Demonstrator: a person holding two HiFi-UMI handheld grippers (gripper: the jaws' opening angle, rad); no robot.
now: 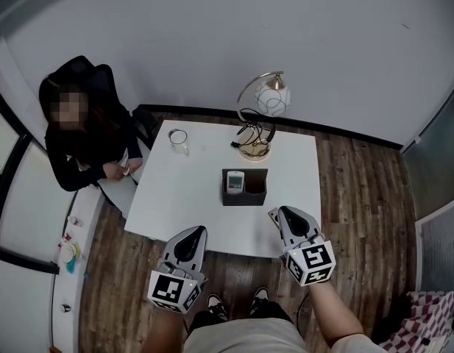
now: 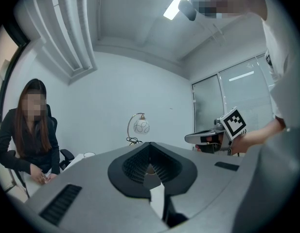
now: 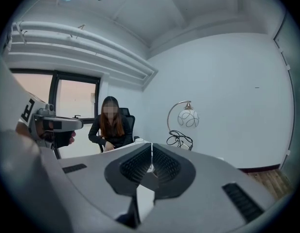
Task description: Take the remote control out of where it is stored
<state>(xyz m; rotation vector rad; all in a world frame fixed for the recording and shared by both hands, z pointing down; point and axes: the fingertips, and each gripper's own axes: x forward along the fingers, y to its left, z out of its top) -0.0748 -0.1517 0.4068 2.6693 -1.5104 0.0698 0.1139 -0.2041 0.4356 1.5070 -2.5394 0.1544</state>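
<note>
So the remote control (image 1: 235, 181) is standing upright in the left pocket of a small dark holder (image 1: 245, 201), and that holder sits roughly mid tabletop (image 1: 190, 190). The pocket next to it on the right looks dark, and I can't tell what's in it.

Both claws are on the near side of the holder and neither touches it. The right claw (image 1: 278, 215) is the closer one. From the head view its tip is over the near part of the tabletop, just to the right of the holder's front right corner, with a strip of bare white between them. The left claw (image 1: 199, 232) is further off, down at the near edge and to the left of the holder, so the remote is ahead of it and off to the right.

Claw state: the right one is fully closed, its two halves meet along a thin line in its own view, and it's holding nothing. The left one also looks closed in its view, with the tips coming together in a point, and it's holding nothing either.

Other stuff: there's a lamp (image 1: 260, 116) with a round globe and a curved gold arm at the far side of the tabletop, and a white mug (image 1: 178, 138) toward the far left corner. A person (image 1: 83, 138) in dark clothes is sitting in a chair off the left side.
</note>
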